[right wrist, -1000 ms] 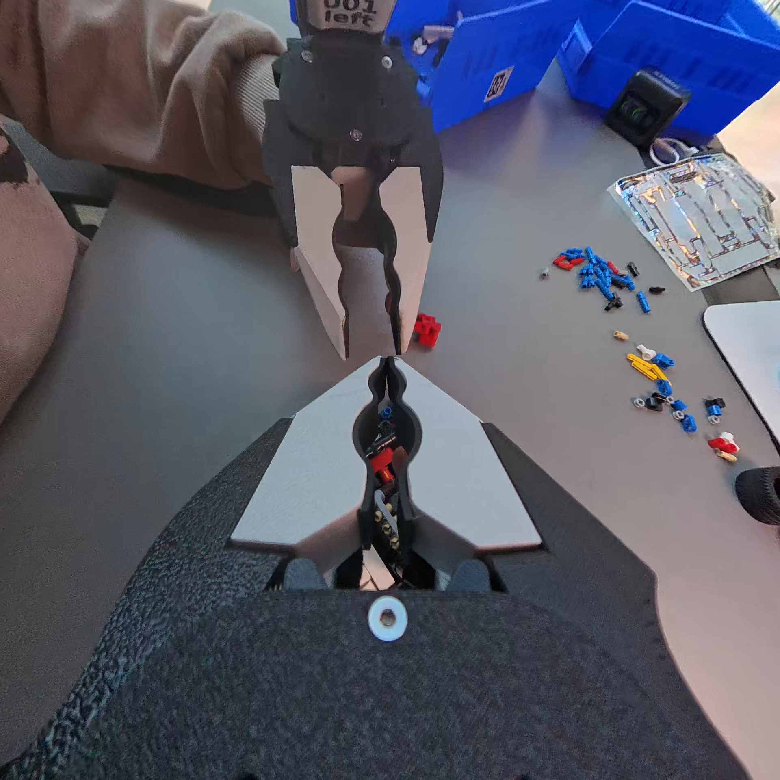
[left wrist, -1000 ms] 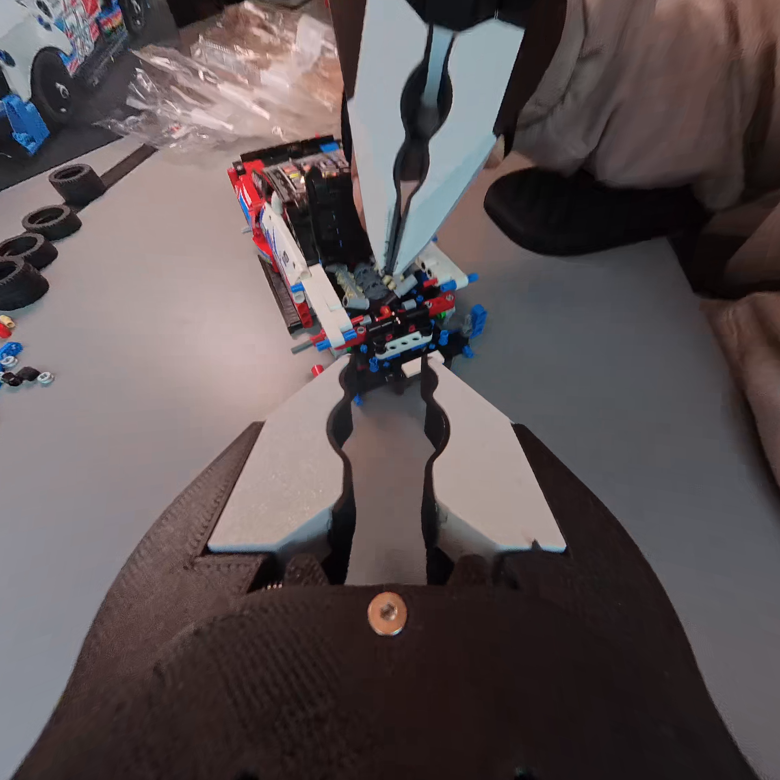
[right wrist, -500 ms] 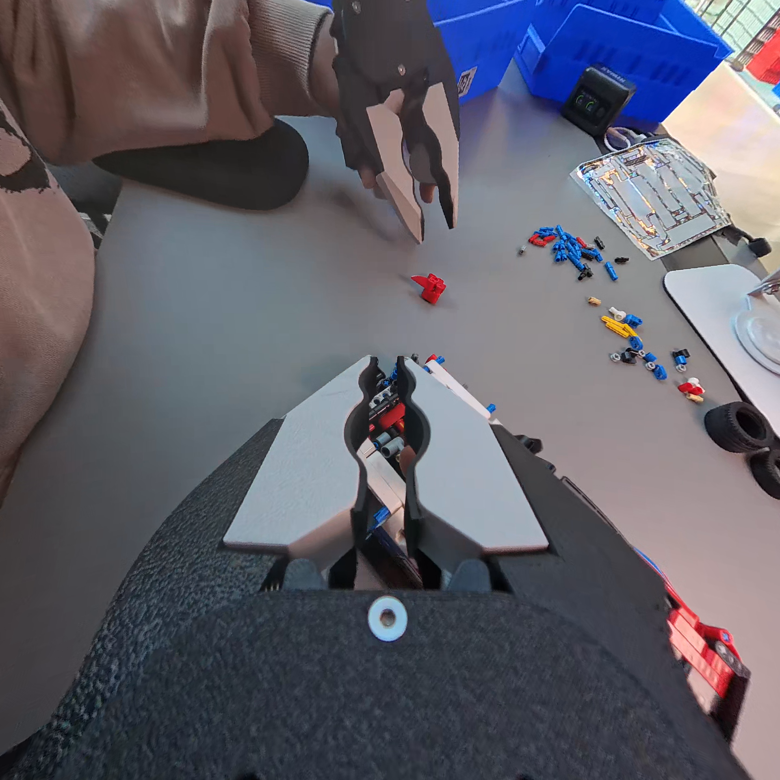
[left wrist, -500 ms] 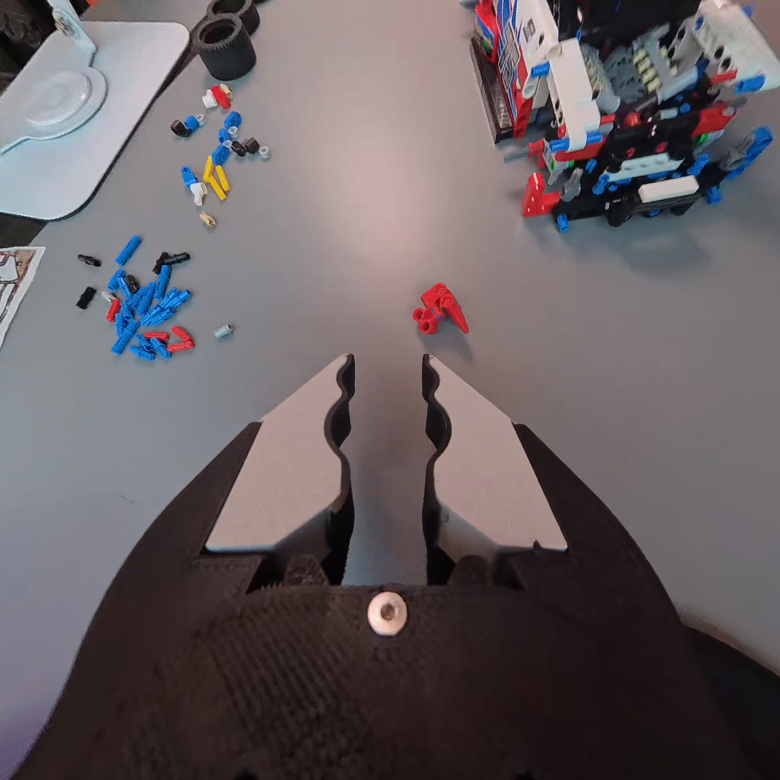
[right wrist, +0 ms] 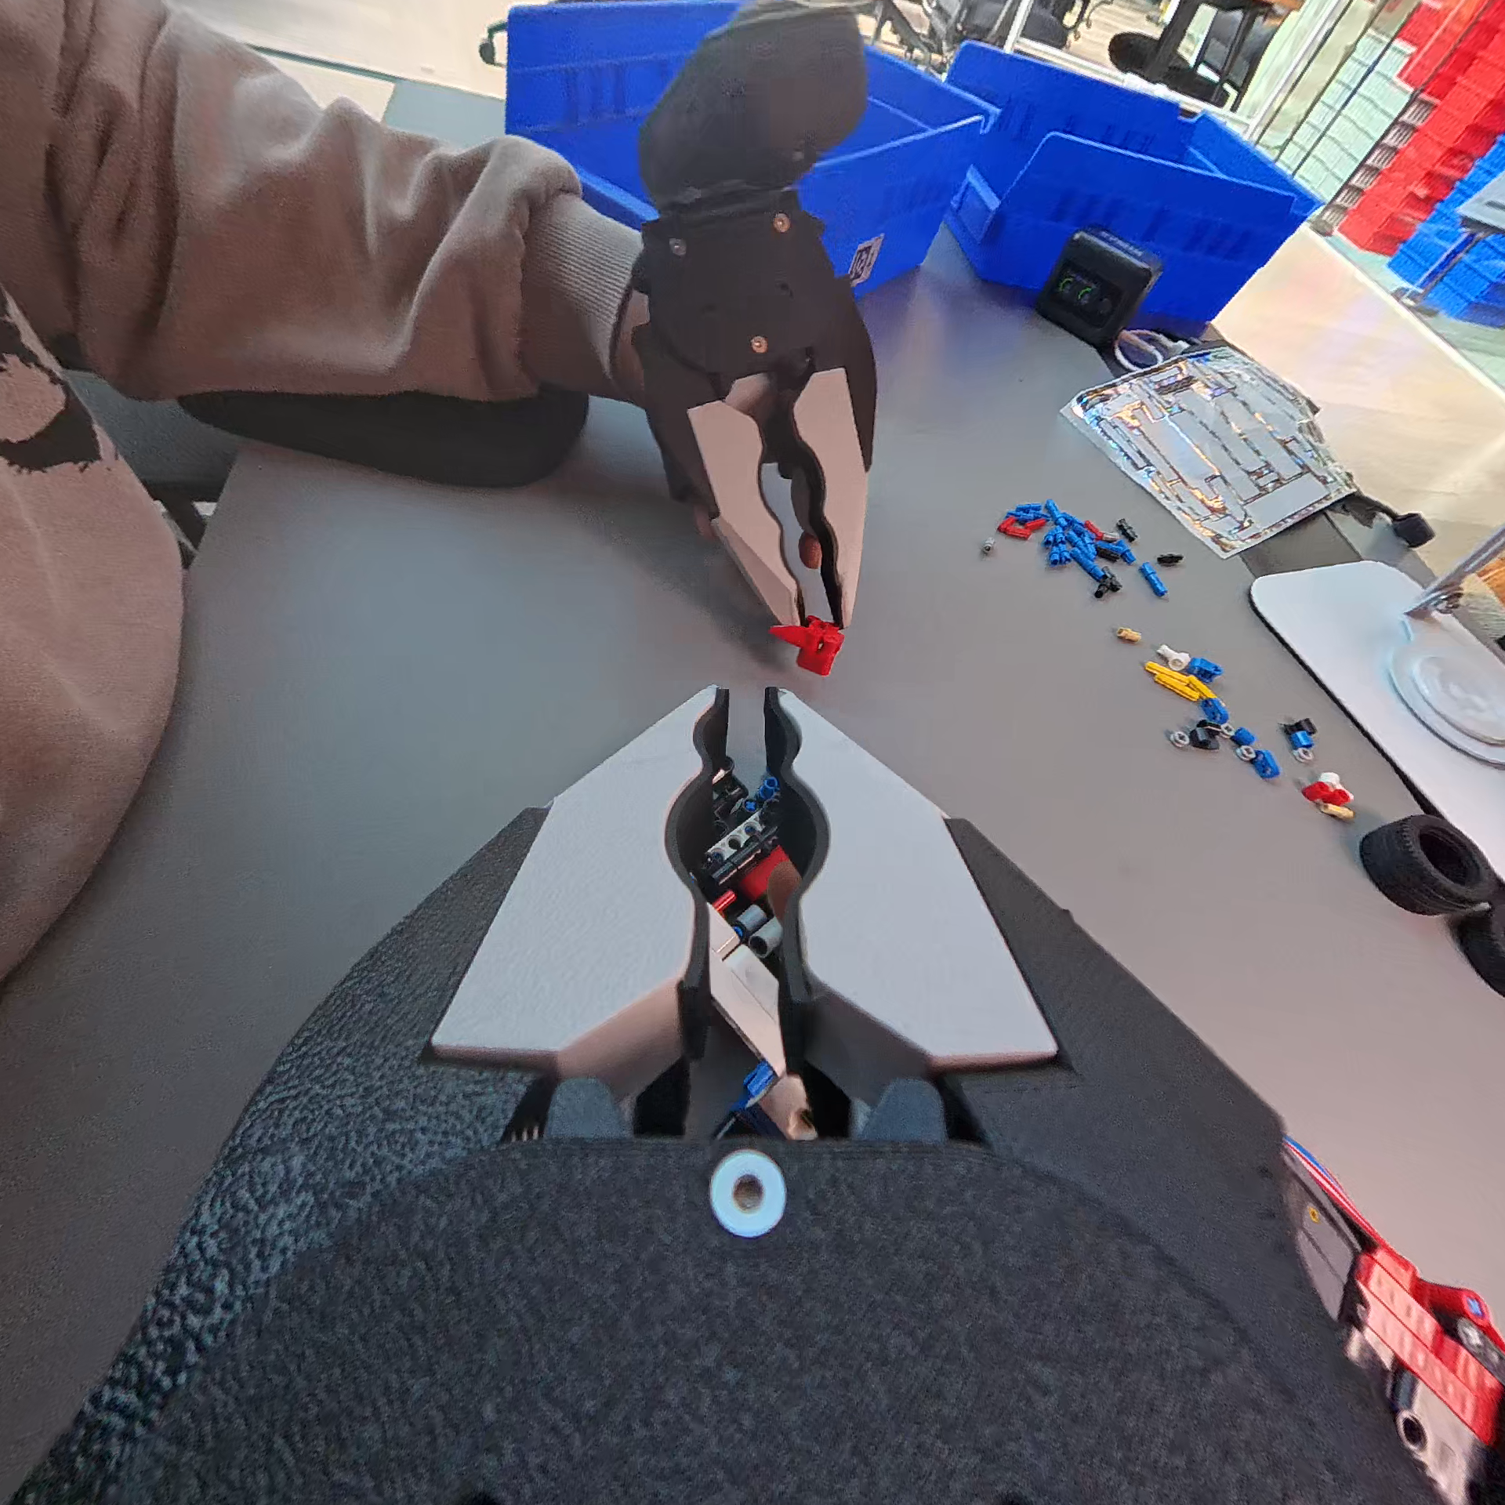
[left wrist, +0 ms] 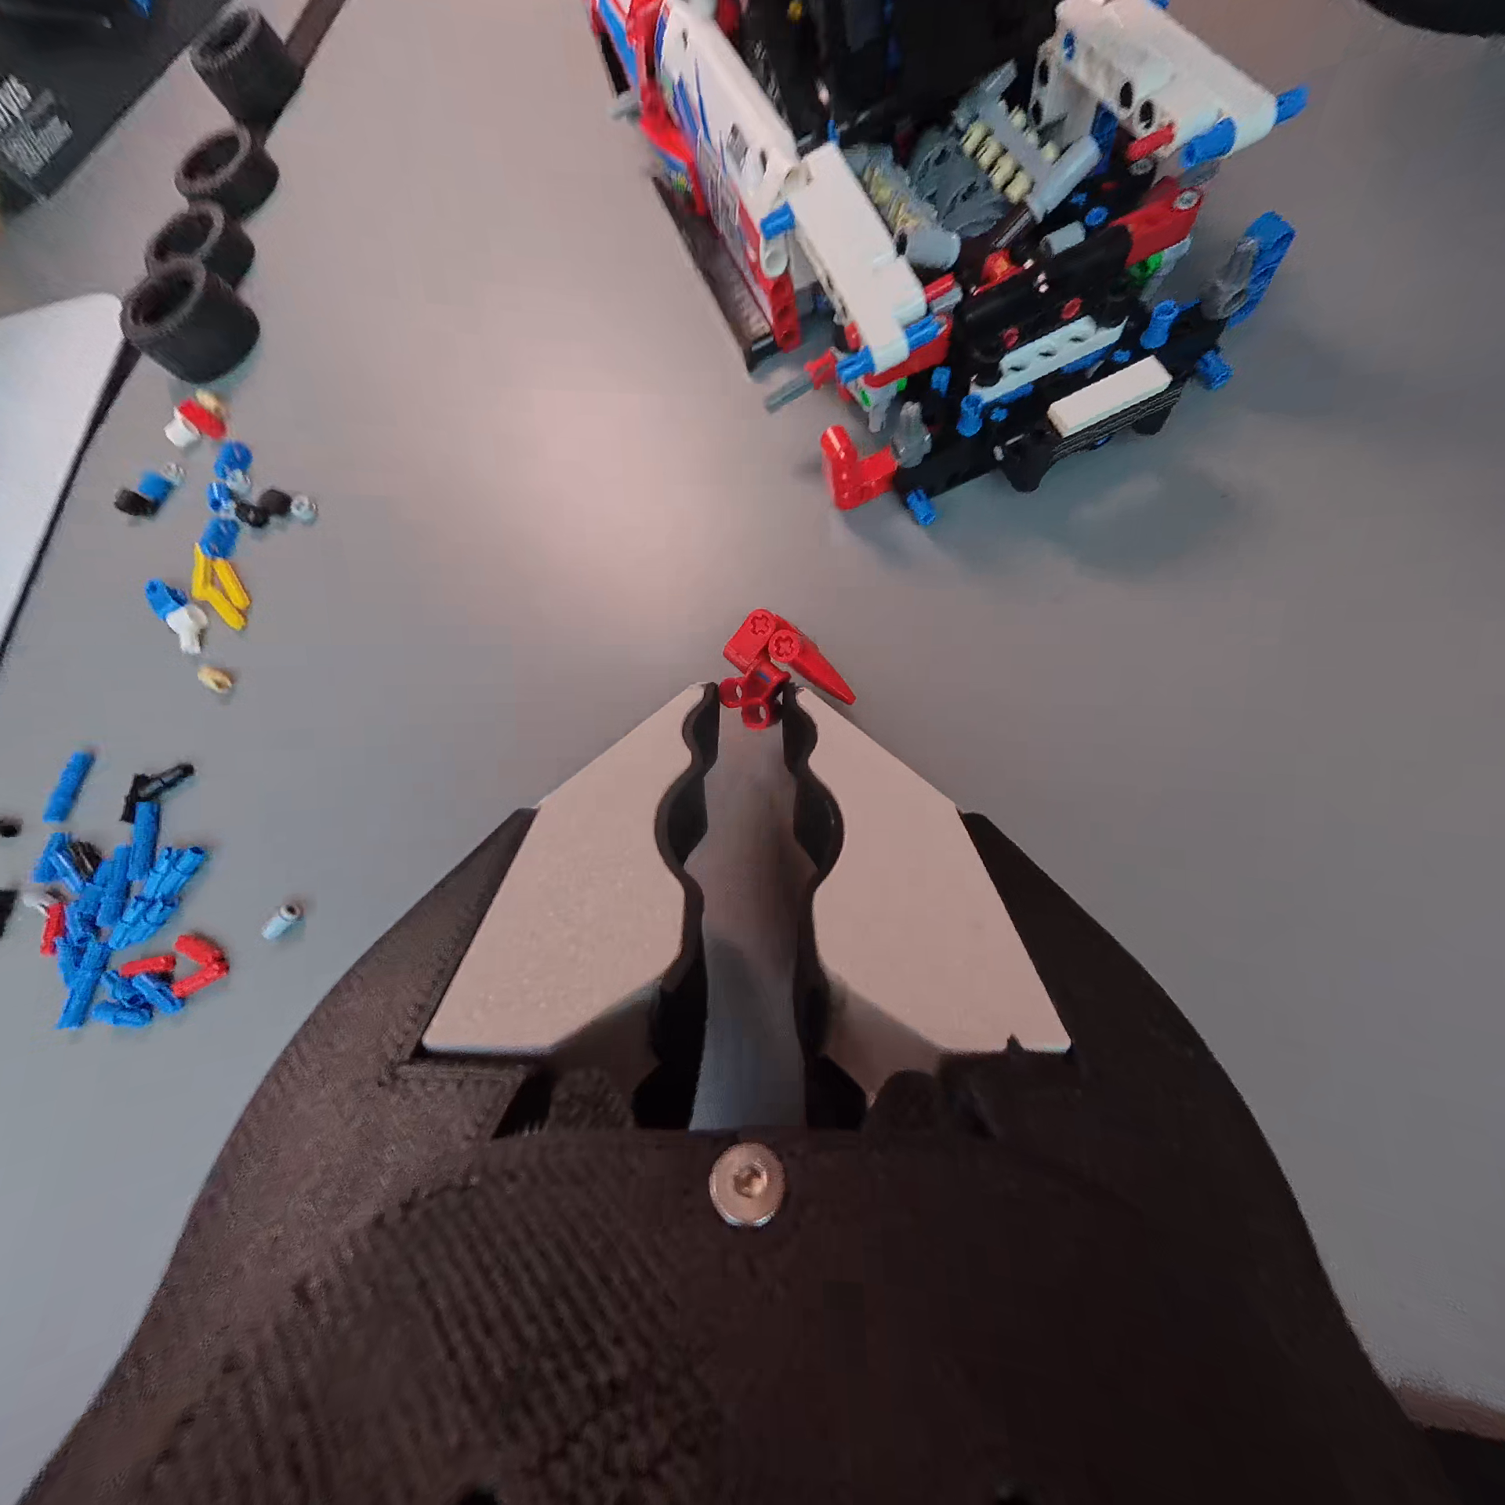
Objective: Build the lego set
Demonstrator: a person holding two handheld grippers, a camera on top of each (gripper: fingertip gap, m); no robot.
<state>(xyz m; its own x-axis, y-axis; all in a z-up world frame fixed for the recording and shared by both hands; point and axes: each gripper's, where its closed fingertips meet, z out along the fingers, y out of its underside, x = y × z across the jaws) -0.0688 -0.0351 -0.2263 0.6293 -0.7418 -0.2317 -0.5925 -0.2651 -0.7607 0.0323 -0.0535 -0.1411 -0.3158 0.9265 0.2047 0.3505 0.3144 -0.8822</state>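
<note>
A small red lego piece (left wrist: 774,651) lies on the grey table. My left gripper (left wrist: 753,696) is shut on its near end, with the tips down at the table; the same grip shows in the right wrist view (right wrist: 822,623) on the red piece (right wrist: 814,647). The part-built red, white and black lego car (left wrist: 936,269) stands to the upper right of it. My right gripper (right wrist: 743,694) hovers over the car (right wrist: 737,847), nearly shut with a thin slit and nothing between its tips. The car's tail (right wrist: 1417,1336) shows at bottom right.
Black tyres (left wrist: 191,326) and loose blue, red and yellow pins (left wrist: 114,920) lie to the left. In the right wrist view there are blue bins (right wrist: 1099,195), a small black device (right wrist: 1095,285), a foil sheet (right wrist: 1213,440) and a white plate (right wrist: 1368,643). A person's sleeve (right wrist: 285,269) lies along the left. Across from one pair of fingers to the other is roughly 15 centimeters. My right tips are roughly 20 centimeters from the car's tail (right wrist: 1417,1336).
My left gripper swung away from the car to the red piece, moved onto it and closed on it. My right gripper's tips parted from fully shut to a thin slit.
</note>
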